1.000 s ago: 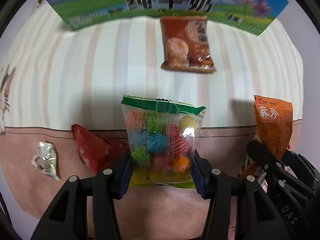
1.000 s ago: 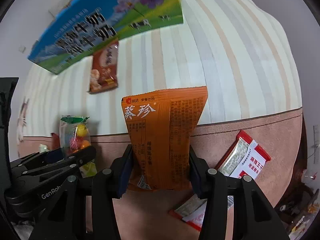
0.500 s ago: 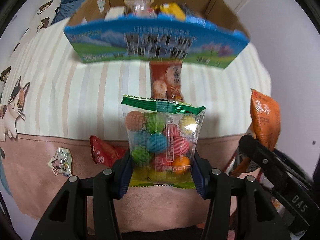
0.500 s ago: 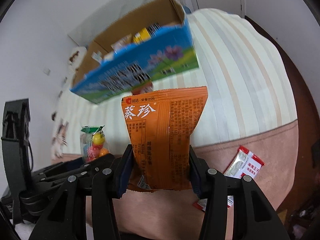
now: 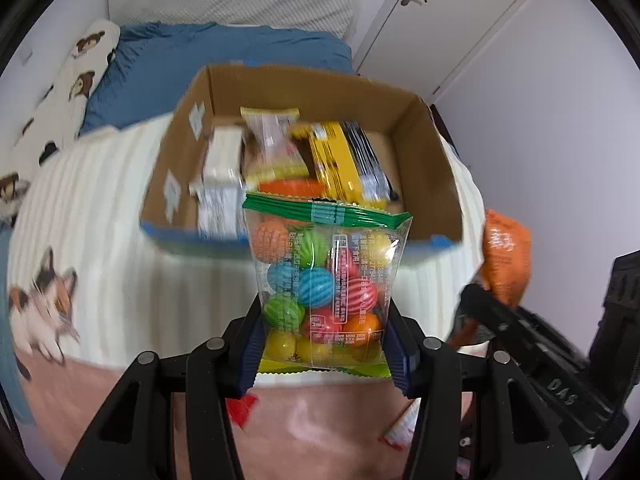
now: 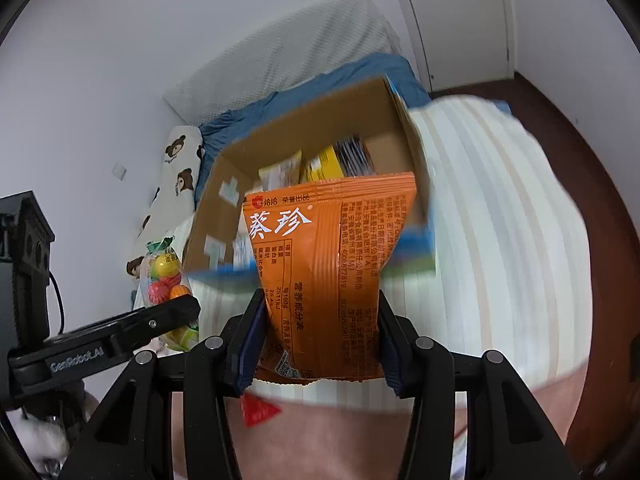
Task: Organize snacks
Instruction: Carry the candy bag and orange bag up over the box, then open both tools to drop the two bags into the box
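Two packets were in the air at once: the left gripper (image 5: 324, 344) was clamped on the lower part of a clear candy bag (image 5: 320, 284) full of coloured balls, and the right gripper (image 6: 320, 344) was clamped on the lower half of an orange packet (image 6: 320, 272). Both stood upright between their pads, tops free. Target looked like the cardboard box (image 5: 436, 168) on the striped bedspread (image 5: 120, 240), open top, already holding a white packet (image 5: 220, 176) and yellow packets (image 5: 336, 160) toward the back and left. Judgement: carry phase, not yet at release. To do it well, bring each bag fully past the near blue rim before opening, keep the two grippers apart so they don't clash over the box, and drop into the bare front-right floor of the box instead of onto the stacked packets. Candy bag is heavy at the bottom and slick, so release low. A red wrapper (image 6: 258, 410) lay on the pink blanket (image 6: 340, 440) below. Versus a second earlier: grips unchanged, both views had swung from the box's printed side wall to looking down into its open top, and the loose red snack pack in front of the box was out of sight.
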A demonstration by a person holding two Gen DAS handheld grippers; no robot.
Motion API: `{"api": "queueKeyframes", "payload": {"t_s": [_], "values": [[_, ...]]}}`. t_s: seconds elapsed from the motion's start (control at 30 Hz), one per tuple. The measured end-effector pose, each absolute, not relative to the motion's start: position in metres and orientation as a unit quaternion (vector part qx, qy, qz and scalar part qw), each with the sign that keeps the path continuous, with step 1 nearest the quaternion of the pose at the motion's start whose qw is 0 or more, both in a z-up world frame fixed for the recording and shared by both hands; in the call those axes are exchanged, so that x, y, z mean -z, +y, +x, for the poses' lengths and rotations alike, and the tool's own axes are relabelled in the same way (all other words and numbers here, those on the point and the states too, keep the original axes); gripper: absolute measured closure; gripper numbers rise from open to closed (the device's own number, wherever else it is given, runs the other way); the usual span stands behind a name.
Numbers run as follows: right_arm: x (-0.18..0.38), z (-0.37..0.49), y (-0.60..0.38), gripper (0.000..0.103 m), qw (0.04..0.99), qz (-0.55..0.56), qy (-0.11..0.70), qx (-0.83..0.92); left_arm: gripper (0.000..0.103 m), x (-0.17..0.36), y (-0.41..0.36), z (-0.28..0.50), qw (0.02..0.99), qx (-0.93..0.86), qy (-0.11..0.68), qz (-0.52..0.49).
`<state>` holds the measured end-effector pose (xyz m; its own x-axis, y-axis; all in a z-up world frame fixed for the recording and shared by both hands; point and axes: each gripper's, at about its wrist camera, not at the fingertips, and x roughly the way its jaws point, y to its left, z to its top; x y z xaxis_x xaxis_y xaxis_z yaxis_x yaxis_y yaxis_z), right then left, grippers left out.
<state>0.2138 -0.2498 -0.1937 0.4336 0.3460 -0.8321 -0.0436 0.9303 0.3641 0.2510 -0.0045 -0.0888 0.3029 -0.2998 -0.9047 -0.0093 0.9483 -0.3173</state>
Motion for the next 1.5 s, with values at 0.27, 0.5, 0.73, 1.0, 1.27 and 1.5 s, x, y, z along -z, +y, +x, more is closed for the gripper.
{"api": "queueKeyframes", "payload": {"t_s": [0.27, 0.5, 0.73, 1.0, 1.27, 1.5], "values": [[0.193, 0.328, -0.239, 0.051, 0.831, 0.117, 0.533, -0.109, 0.054, 0.102, 0.019, 0.348, 0.789, 0.064, 0.601, -0.107], [0.233, 0.413, -0.23, 0.051, 0.803, 0.107, 0.581, -0.085, 0.054, 0.142, 0.031, 0.431, 0.768, 0.034, 0.635, -0.072], [0.264, 0.449, -0.23, 0.05, 0.788, 0.115, 0.6, -0.072, 0.054, 0.181, 0.047, 0.481, 0.749, 0.011, 0.659, -0.067], [0.286, 0.464, -0.232, 0.008, 0.775, 0.123, 0.619, -0.03, 0.051, 0.22, 0.062, 0.519, 0.712, 0.006, 0.697, -0.079], [0.289, 0.465, -0.226, 0.006, 0.77, 0.114, 0.628, -0.031, 0.04, 0.215, 0.064, 0.508, 0.724, 0.014, 0.684, -0.088], [0.277, 0.445, -0.209, 0.005, 0.773, 0.087, 0.626, -0.046, 0.04, 0.198, 0.055, 0.479, 0.74, 0.032, 0.664, -0.096]]}}
